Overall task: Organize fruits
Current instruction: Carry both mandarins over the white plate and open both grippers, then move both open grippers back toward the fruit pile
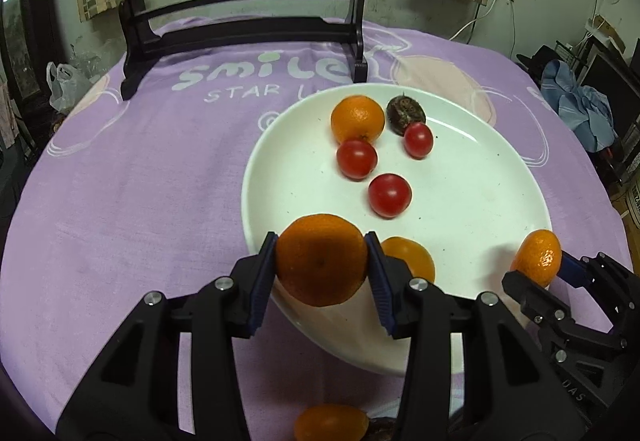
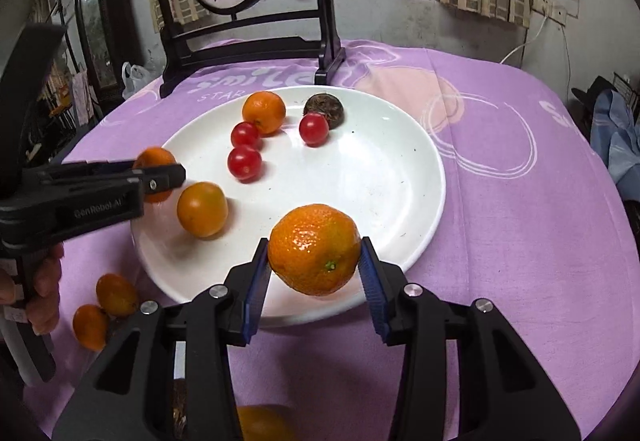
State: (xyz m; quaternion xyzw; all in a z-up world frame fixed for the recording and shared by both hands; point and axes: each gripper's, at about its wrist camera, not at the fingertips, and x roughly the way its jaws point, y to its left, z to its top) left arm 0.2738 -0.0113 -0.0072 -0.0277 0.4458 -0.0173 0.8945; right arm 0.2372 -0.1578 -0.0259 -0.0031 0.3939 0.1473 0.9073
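Note:
My left gripper [image 1: 321,239] is shut on a mandarin [image 1: 322,265], held over the near-left rim of a white plate [image 1: 472,209]. My right gripper [image 2: 314,243] is shut on another mandarin [image 2: 315,253] above the plate's near rim [image 2: 420,241]. On the plate lie a mandarin [image 2: 202,209] near the front, one [image 2: 264,112] at the back, three cherry tomatoes [image 2: 244,162] and a dark brown fruit [image 2: 323,107]. In the right wrist view the left gripper [image 2: 164,173] comes in from the left. The right gripper [image 1: 540,261] shows at the right of the left wrist view.
A purple cloth [image 1: 140,181] covers the round table. Behind the plate stands a dark wooden screen stand [image 2: 240,41]. Loose mandarins [image 2: 117,293] lie on the cloth left of the plate, and another [image 1: 330,423] lies under my left gripper. A person's hand [image 2: 44,281] grips the left handle.

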